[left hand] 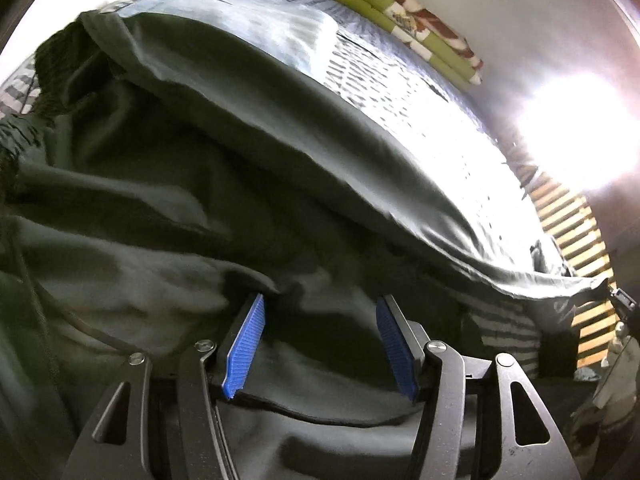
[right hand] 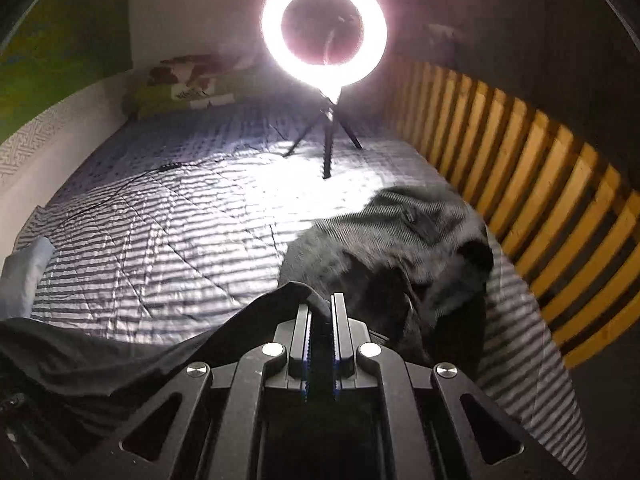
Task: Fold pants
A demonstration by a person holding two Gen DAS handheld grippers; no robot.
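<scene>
A: Where are the pants (left hand: 192, 184)?

B: On the bed (right hand: 168, 240), near its slatted side (right hand: 532, 216). They are dark and bunched up. One long part runs from the stretchy waist across the striped cover toward that side.

A: What is the left hand-held gripper (left hand: 320, 344) doing?

B: Its blue pads (left hand: 248, 344) stand partly open. Cloth lies between them, but the pads do not press it.

A: And the right hand-held gripper (right hand: 320, 320)?

B: It is pinched tight on a fold of the pants. The cloth hangs off to its left. A heap of it lies just past the tips.

A: What else?

B: A ring light (right hand: 324, 28) stands on the bed. A folded blanket (left hand: 412, 20) lies at the far end.
</scene>
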